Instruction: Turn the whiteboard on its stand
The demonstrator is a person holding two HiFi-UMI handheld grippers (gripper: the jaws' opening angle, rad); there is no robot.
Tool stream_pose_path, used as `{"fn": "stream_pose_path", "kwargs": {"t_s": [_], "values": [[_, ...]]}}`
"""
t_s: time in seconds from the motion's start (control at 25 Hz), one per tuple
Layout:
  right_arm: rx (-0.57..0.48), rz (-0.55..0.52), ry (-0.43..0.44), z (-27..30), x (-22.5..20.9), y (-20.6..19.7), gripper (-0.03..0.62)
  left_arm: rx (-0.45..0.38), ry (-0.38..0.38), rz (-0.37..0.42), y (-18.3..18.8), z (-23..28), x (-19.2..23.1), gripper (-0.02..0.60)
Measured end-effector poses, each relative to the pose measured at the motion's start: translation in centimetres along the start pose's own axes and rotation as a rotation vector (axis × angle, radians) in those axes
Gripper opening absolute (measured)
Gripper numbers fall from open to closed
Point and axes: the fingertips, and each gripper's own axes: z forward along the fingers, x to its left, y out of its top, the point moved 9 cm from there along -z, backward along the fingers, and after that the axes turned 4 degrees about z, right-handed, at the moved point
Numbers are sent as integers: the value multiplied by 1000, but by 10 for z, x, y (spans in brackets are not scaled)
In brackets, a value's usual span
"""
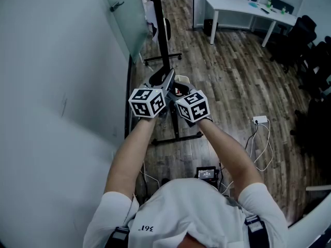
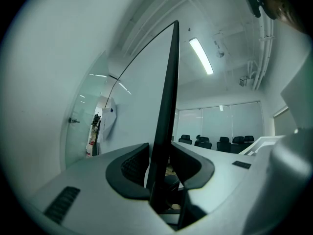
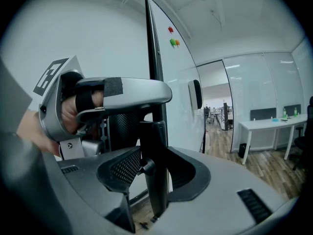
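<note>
Black edging of the whiteboard (image 2: 142, 97) stands upright between the jaws of your left gripper (image 2: 161, 168), which are closed on it from both sides. Your right gripper (image 3: 155, 166) is clamped on the same black edge close by. In the right gripper view the left gripper, with your hand (image 3: 68, 109) in its grip, shows just above and to the left.

High on the board's white face sit three small magnets (image 3: 173, 38): one red, one green, one orange.

In the head view your arms reach forward, and the two marker cubes (image 1: 147, 102) lie side by side above the near foot of the stand (image 1: 176, 137). Their only marking is black-and-white square patterns. The print on your shirt (image 1: 146, 228) is too small to read.

Far right are a white table (image 1: 232, 5) and black chairs (image 1: 302, 32). A white power strip (image 1: 260, 120) lies on the wood floor (image 1: 227, 76) to the right.
</note>
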Motion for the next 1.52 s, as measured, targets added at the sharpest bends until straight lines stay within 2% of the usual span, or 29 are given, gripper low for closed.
{"fn": "stream_pose_path", "kwargs": {"t_s": [0.84, 1.52], "values": [[68, -1, -37, 47, -38, 22, 178, 2, 32, -52, -3, 44, 38, 121], [74, 0, -46, 51, -42, 25, 178, 3, 40, -57, -5, 49, 41, 117]]}}
